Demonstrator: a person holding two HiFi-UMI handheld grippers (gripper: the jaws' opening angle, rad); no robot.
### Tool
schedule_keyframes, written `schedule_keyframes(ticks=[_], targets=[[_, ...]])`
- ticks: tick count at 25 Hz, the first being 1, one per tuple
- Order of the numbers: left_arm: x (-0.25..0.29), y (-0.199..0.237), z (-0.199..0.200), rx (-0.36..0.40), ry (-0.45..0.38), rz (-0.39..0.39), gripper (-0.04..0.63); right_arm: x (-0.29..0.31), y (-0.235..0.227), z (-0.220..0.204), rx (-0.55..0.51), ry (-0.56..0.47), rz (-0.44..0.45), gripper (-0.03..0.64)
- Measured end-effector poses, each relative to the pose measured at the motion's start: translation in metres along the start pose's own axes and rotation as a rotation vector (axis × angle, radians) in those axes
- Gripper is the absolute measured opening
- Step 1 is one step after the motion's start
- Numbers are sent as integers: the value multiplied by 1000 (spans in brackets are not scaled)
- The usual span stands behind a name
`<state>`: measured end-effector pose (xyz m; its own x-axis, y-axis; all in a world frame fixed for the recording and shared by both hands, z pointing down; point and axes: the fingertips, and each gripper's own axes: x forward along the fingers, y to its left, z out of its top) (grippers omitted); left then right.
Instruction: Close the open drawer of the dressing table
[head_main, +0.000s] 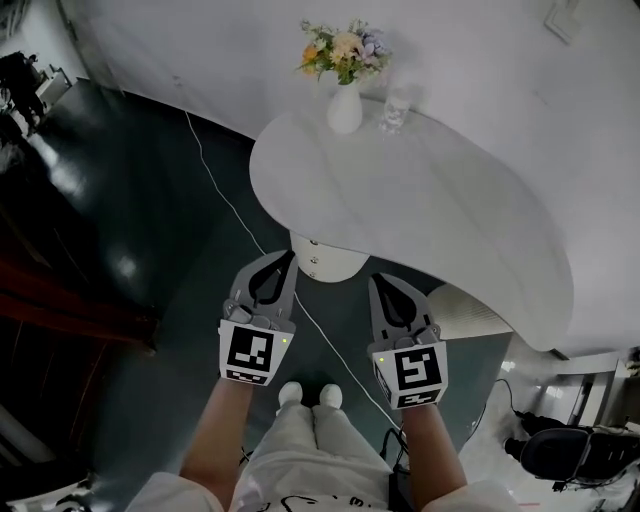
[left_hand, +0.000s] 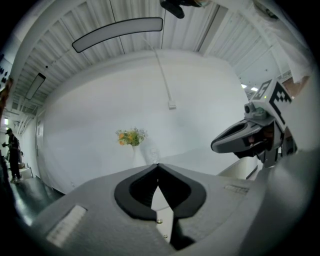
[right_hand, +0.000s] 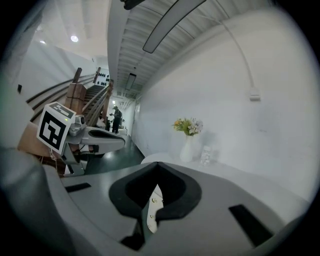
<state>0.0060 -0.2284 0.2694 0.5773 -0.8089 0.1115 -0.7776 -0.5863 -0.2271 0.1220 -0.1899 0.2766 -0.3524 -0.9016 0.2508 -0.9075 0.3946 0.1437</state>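
The white dressing table (head_main: 430, 200) has a curved top. Its open drawer (head_main: 328, 258) juts out from under the near edge, a rounded white front with two small knobs. My left gripper (head_main: 288, 257) hovers just left of that front, jaws shut and empty. My right gripper (head_main: 378, 281) hangs just right of the drawer, also shut on nothing. In the left gripper view the drawer front (left_hand: 161, 199) shows through the gap behind the closed tips of the left gripper (left_hand: 158, 165). The right gripper view shows the drawer front (right_hand: 154, 201) likewise, behind the right gripper's (right_hand: 158, 163) tips.
A white vase of flowers (head_main: 345, 105) and a clear glass (head_main: 393, 112) stand at the table's far edge. A ribbed white body (head_main: 472, 312) sits under the top at right. A white cable (head_main: 225, 190) runs over the dark floor. My shoes (head_main: 309, 396) are just below the grippers.
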Motion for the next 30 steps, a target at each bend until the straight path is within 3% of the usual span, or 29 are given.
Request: schedule_keyframes(ticks=[11,30], targets=[[-30,3,54,58,-42,46,17,-33,-8,58,-20,-74,-13,-3],[-94,55,136,46,-152,183,17,-98,-39,117,-30,-175,-114,-3]])
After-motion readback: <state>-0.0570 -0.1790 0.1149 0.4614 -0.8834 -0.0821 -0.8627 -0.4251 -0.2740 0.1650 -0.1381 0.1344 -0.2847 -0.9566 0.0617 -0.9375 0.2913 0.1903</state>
